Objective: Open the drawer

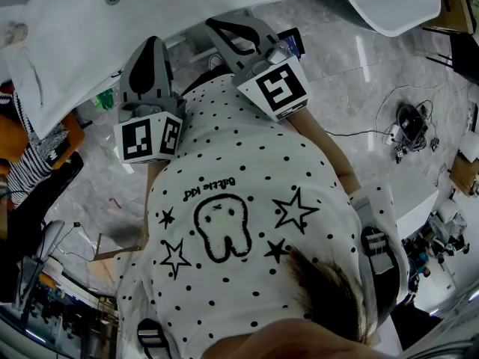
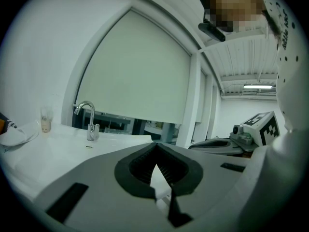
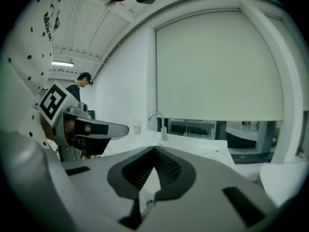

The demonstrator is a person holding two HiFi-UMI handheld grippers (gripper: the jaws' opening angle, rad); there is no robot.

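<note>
No drawer shows in any view. I hold both grippers close to my chest, pointing at a white counter with a chrome faucet. My left gripper is shut with nothing between its jaws; in the left gripper view its tips meet. My right gripper is shut and empty too, its tips touching. The two grippers sit side by side: the right gripper appears in the left gripper view, and the left gripper in the right gripper view.
A small cup stands by the faucet below a drawn window blind. Another white basin is at the far right. Cables and a device lie on the marble floor. A person stands in the background.
</note>
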